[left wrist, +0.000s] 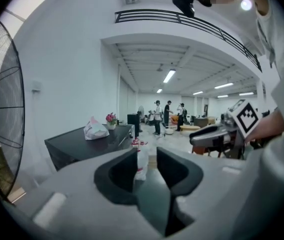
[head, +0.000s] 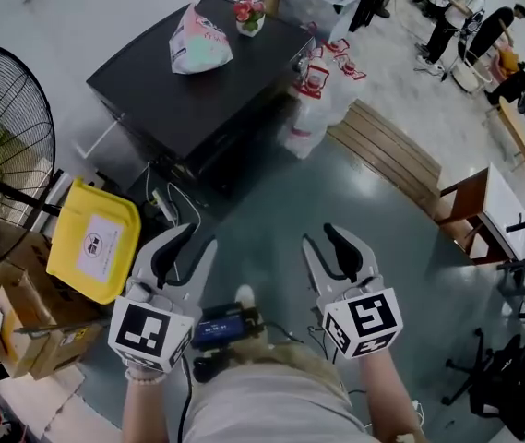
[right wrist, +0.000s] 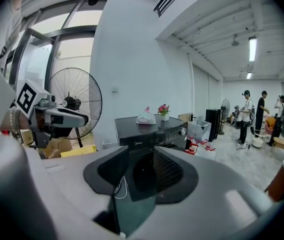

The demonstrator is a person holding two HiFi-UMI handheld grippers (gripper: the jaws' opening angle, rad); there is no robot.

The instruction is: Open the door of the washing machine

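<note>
Right gripper (right wrist: pixel 141 150); door (right wrist: pixel 144 174), its view only

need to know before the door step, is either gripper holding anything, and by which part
Nothing is held. The grey left gripper and the grey right gripper both have their jaws apart and empty, short of the black front-loading washing machine.

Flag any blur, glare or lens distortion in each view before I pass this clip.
Head view: soft overall, pale glare patches on the floor. Left gripper view: heavy fisheye with dark corners, bright lamp flaring, near jaws out of focus. Right gripper view: same fisheye, window blown out, washing machine readable.
</note>
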